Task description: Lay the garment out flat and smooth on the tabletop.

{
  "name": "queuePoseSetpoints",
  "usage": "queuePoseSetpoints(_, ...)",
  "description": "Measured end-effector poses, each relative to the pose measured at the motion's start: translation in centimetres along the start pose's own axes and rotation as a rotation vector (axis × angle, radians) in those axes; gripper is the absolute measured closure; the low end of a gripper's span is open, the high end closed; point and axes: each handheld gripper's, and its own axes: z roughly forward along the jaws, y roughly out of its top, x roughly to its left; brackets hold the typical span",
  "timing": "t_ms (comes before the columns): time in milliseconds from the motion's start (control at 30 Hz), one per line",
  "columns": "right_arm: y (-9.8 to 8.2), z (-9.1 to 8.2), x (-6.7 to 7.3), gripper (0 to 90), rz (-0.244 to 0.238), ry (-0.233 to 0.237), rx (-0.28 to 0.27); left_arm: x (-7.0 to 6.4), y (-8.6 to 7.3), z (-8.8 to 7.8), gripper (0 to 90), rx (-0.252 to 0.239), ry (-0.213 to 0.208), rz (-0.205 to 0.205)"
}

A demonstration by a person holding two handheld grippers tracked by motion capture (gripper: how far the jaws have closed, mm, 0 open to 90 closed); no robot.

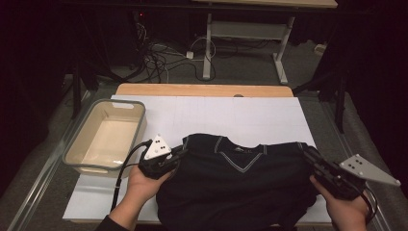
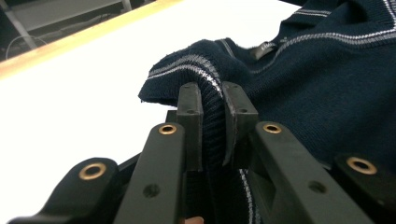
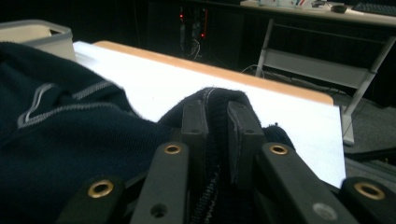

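Navy knit is what we have in hand: a dark V-neck sweater [image 1: 235,187] lying on the white-covered surface [image 1: 231,115], neck toward twelve o'clock, hem toward six. Our left tongs [image 1: 179,153], at nine o'clock of the garment, are pinching a fold of its striped ribbed edge [image 2: 212,116]; in the left gripper view the pads squeeze the fabric tight. Our right tongs [image 1: 308,155], at three o'clock, are pinching the knit at the opposite shoulder [image 3: 215,116]. A beige bin [image 1: 106,137] stands at ten o'clock, just beside the left hand [image 1: 142,185]. We judge the step to be a two-corner lift. Done well, both hands rise level and apart so the cloth hangs taut, without the bites slipping off the ribbing.
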Motion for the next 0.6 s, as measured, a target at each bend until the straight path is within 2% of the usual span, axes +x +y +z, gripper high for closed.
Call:
queuePoseSetpoints(133,-0.1,4.2,-0.7,79.8,0.003,0.015,0.083,1.0,0.3,3.2,77.6,0.063,-0.020,-0.031)
queuePoseSetpoints(267,-1.0,10.2,-1.2,79.8,0.036,0.042,0.208,2.2,-0.4,7.1,77.7,0.162,-0.016,-0.072)
queuePoseSetpoints(333,-1.2,13.2,-1.4,79.9,0.037,0.054,0.278,3.1,-0.2,8.4,77.7,0.189,-0.010,-0.106)
queuePoseSetpoints(400,-0.8,15.9,-1.4,80.1,0.012,0.055,0.341,4.1,1.0,9.0,77.7,0.185,0.015,-0.108)
queuePoseSetpoints(433,-0.1,16.9,-1.4,80.2,0.000,0.043,0.352,4.8,2.2,8.9,78.1,0.170,0.038,-0.104)
queuePoseSetpoints(467,1.1,17.5,-1.7,80.3,-0.012,0.032,0.344,5.7,3.8,8.3,78.5,0.130,0.047,-0.121)
queuePoseSetpoints(500,2.9,17.6,-2.2,80.6,-0.007,0.013,0.308,6.5,5.7,7.3,78.6,0.074,0.089,-0.118)
queuePoseSetpoints(567,7.0,16.5,-3.7,80.7,0.058,-0.047,0.142,7.9,9.4,5.5,78.3,-0.020,0.195,-0.092)
queuePoseSetpoints(600,8.7,16.1,-4.3,78.0,0.086,-0.076,0.085,8.8,10.8,5.1,76.8,-0.044,0.229,-0.107)
